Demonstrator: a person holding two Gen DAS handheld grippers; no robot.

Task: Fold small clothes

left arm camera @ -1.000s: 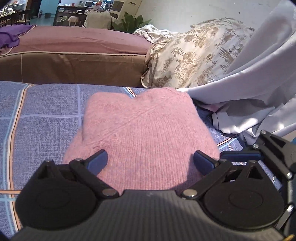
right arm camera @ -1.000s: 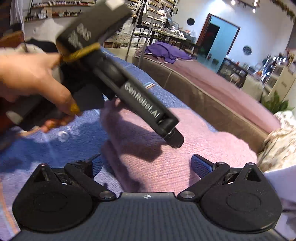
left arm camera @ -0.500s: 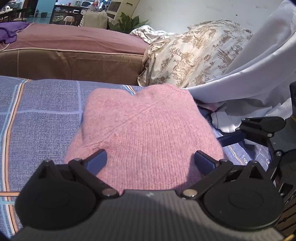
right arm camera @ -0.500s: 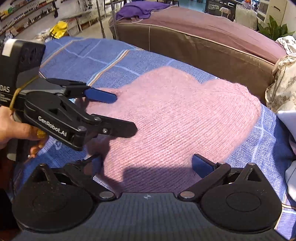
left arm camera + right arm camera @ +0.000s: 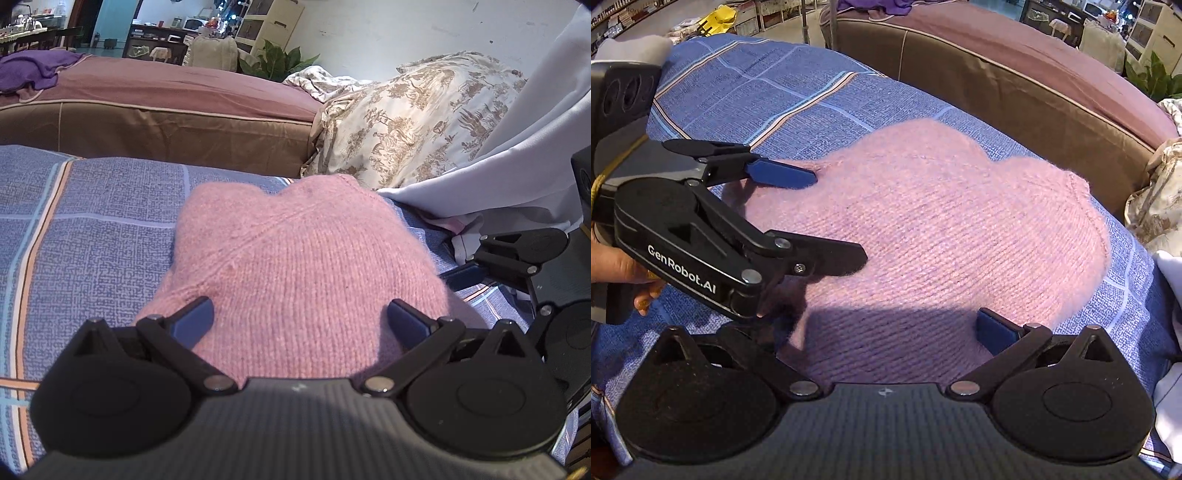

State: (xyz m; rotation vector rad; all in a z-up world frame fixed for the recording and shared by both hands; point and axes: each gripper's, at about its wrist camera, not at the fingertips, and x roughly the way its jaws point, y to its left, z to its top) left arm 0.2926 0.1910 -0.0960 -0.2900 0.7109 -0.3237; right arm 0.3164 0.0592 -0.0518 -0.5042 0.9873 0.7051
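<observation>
Writing: I read "GenRobot.AI" in white on my black left hand-held gripper (image 5: 798,218).
Left hand-held gripper: wide open, holding nothing.
Right hand-held gripper (image 5: 886,328): wide open, empty.
Clothes: fuzzy pink knitted garment (image 5: 295,266) on blue checked bed cover (image 5: 92,221).

I see a bed (image 5: 92,229) under a blue plaid cover, pale and orange stripes crossing it. A pink knit (image 5: 295,266) lies flat on the cover near the middle, folded into a rounded bundle. At the bed's right edge I see white cloth (image 5: 517,177) draped down onto the cover, just beside the knit. From the right wrist view the knit (image 5: 942,229) covers much of the near cover (image 5: 757,85).
</observation>
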